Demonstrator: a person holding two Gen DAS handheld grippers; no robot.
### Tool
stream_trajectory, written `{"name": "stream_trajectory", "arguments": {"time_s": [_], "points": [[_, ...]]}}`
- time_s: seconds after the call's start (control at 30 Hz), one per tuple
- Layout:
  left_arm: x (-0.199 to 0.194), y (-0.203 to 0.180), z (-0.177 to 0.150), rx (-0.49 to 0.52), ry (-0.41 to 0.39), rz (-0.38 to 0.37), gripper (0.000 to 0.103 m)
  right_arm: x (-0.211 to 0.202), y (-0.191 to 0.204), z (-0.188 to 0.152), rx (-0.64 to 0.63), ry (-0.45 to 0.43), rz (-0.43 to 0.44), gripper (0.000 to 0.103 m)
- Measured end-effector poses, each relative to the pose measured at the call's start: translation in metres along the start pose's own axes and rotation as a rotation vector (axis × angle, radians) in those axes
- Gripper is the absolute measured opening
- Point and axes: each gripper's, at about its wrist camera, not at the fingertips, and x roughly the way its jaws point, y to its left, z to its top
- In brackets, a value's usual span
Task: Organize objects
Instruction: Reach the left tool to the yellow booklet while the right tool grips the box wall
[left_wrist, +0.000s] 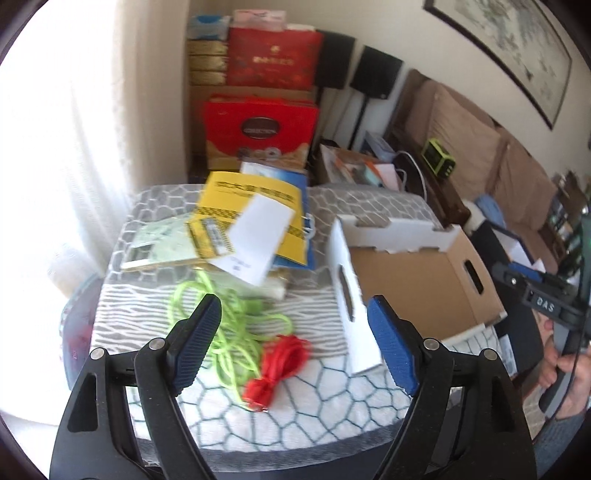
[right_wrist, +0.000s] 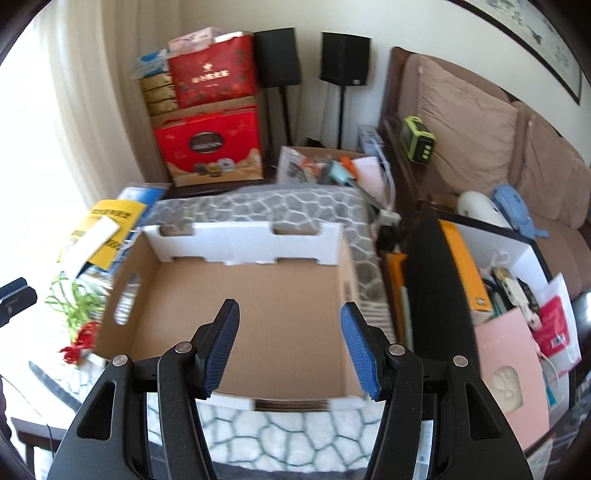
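Both the left tongs (left_wrist: 293, 317) and the right tongs (right_wrist: 290, 334) gape empty, so a fresh pick seems next: the green cord (left_wrist: 225, 321) and red cord (left_wrist: 282, 363) lie on the worktop (left_wrist: 314, 406) beside the empty cardboard box (right_wrist: 258, 314), awaiting a lowered, closing grip.

Cardboard box (right_wrist: 258, 314): brown inside, white rim. Left of box: neon-green cord (left_wrist: 229, 325), red cord (left_wrist: 280, 365), yellow packet (left_wrist: 258, 206) with black print. Beneath box: blanket (left_wrist: 295, 413), white-grey, teal web lines.
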Motion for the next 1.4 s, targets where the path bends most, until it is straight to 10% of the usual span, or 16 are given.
{"name": "stream_trajectory", "arguments": {"time_s": [0.77, 1.1, 1.4], "points": [[0.05, 0.118, 0.048, -0.221, 0.068, -0.036, 0.08, 0.069, 0.143, 0.071, -0.097, 0.105, 0.321, 0.062], [0.094, 0.101, 0.064, -0.137, 0.157, -0.026, 0.076, 0.071, 0.147, 0.075, -0.124, 0.09, 0.229, 0.065], [0.113, 0.101, 0.066, -0.149, 0.208, -0.061, 0.065, 0.04, 0.061, 0.047, -0.11, 0.062, -0.011, 0.07]]}}
